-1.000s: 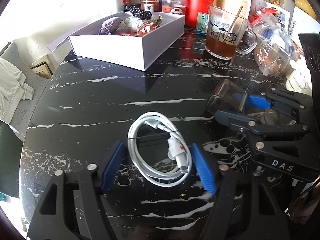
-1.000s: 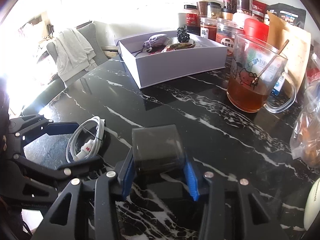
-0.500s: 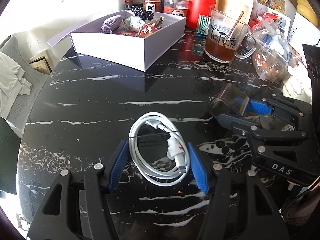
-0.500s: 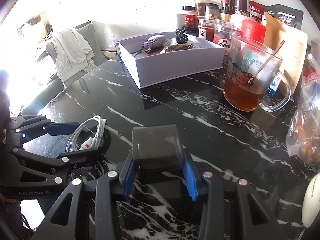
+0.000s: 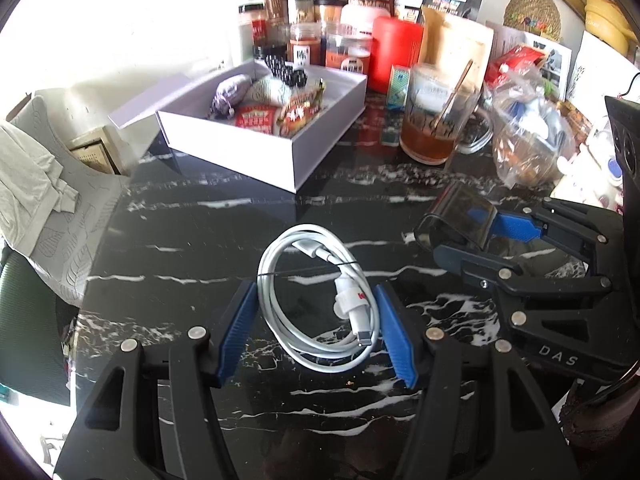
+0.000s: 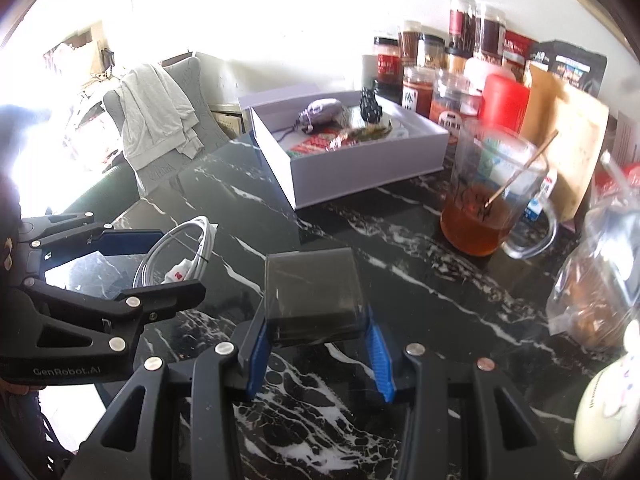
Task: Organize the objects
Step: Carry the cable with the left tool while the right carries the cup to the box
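Marble table [image 5: 180,240]; cable [image 5: 316,300] inside left gripper [image 5: 316,332]

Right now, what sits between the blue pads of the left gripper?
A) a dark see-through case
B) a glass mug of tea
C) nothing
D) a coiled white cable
D: the coiled white cable sits between the left gripper's blue pads; the dark case is in the right gripper.

surface [image 5: 224,240]: glossy black marble with white veins | cable [image 5: 316,300]: smooth white plastic coil | case [image 6: 312,292]: smoky translucent plastic, glossy | box [image 5: 320,148]: matt white card | mug [image 6: 492,196]: clear glass | tool pads [image 5: 236,332]: ribbed blue, on matt black plastic with metal rivets | chair cloth [image 6: 156,116]: soft grey fabric
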Motion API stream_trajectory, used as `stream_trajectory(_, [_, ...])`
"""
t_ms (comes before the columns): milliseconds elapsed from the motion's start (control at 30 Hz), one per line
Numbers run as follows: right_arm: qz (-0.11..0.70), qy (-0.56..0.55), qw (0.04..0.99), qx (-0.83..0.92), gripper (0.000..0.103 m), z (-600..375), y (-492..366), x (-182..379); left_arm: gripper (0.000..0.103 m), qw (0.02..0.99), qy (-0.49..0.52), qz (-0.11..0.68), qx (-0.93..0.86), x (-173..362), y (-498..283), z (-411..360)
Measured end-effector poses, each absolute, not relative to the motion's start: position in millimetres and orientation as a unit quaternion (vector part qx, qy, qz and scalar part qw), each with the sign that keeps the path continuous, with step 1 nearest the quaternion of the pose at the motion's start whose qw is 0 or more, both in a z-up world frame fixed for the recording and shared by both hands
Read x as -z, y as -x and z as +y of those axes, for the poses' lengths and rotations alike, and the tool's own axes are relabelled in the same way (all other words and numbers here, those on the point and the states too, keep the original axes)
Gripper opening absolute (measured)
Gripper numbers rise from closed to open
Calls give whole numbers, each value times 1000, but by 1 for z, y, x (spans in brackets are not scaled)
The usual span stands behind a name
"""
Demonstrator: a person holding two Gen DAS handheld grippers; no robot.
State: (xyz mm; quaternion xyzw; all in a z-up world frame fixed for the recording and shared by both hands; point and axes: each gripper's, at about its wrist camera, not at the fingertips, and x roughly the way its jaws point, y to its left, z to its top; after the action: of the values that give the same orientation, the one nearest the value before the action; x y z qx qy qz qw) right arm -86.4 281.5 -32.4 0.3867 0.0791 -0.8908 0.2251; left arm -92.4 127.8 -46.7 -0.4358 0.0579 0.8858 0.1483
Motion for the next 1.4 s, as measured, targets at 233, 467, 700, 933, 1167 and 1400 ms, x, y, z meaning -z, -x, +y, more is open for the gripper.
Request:
stream_trajectory(233, [90,-368,231,896,43,280,79,5,58,138,418,64,-896,14,85,126])
stream_trajectory(467, [97,-355,239,899,43,276,83,-12,58,136,409,64,-900,-7,94,123])
stream_trajectory(700, [104,-350,248,897,43,272,97,-22,58,131,408,64,-901,-16,114,118])
stream_trajectory(933, [105,-349,257,895,43,267,121,-26,58,128,415,59,-899,-15,145,117])
stream_trajectory(1167, [107,-362,266,887,43,257,153,-17,58,124,427,62,-894,-6,182,116])
stream_trajectory(1400, [113,-363,266,886,43,252,182,-17,58,126,431,68,-891,2,219,114])
